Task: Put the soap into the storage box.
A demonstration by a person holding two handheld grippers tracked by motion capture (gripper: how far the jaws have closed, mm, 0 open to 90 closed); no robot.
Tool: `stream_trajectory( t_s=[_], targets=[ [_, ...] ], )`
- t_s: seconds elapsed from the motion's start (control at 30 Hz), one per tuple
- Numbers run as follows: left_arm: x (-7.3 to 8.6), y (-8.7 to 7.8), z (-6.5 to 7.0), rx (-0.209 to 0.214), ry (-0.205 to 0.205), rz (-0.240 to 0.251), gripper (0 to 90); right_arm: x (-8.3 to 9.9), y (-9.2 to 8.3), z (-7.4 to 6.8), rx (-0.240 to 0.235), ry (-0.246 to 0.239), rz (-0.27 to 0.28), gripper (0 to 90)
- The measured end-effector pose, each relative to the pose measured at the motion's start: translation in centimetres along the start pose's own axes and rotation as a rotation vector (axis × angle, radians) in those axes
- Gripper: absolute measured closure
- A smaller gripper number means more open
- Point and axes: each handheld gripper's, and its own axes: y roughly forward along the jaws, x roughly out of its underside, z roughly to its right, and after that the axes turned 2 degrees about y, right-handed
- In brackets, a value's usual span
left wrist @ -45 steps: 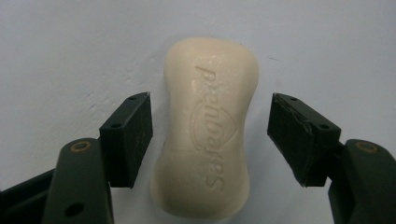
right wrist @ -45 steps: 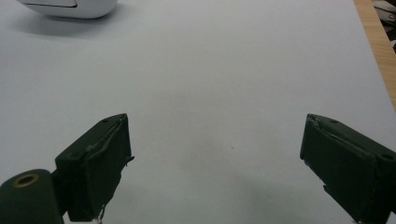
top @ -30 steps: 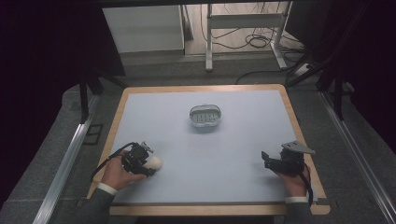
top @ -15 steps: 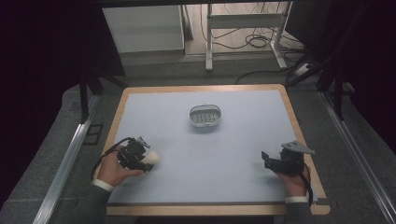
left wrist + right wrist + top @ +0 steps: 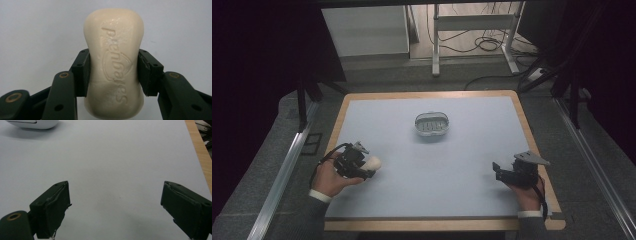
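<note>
Since a second ago the left gripper has drifted slightly toward the table's left edge, carrying its load with it; the right gripper has stayed put. Both left jaws are clamped on the waist of one cream soap bar, embossed lettering facing the camera, held near the front-left of the blue table. The right jaws stand wide apart, grasping nothing. One oval soap dish sits well apart, mid-table toward the far side. My judgement: the transport step is in hand; next, the bar must travel forward and right over the dish, then lower flat before release.
</note>
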Motion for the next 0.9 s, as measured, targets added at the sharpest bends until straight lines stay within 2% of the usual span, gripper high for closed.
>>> stream_trajectory(
  t_s=[0.9],
  targets=[
    [-1.9,0.0,-0.4,0.003,0.016,0.003,49.9,0.1,0.1,0.0,0.007,-0.005,-0.003,8.5]
  ],
)
